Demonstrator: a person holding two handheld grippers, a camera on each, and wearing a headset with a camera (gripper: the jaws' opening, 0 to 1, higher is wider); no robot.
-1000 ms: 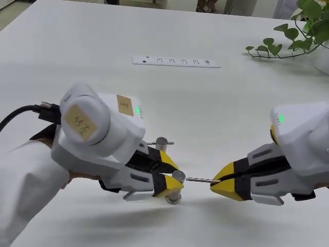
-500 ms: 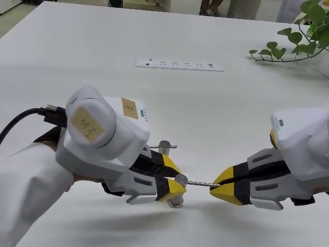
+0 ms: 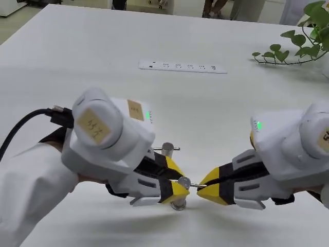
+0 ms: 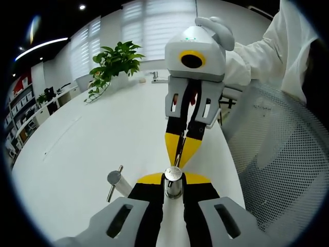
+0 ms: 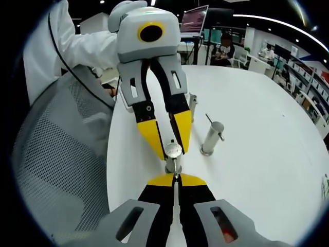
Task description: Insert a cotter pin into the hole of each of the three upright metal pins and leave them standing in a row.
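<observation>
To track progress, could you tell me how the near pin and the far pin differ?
The near pin is clamped in the left tool; the far pin stands free. The far pin has a cotter pin through it; at the near pin's head, a second cotter pin is held by the right tool. Both stand upright on the table.

Table: white, matte.
Power strip: lying flat, far middle.
Plant sprig: trailing at far right.
Rear metal pin: standing upright.
Front metal pin: upright, just beside it.
</observation>
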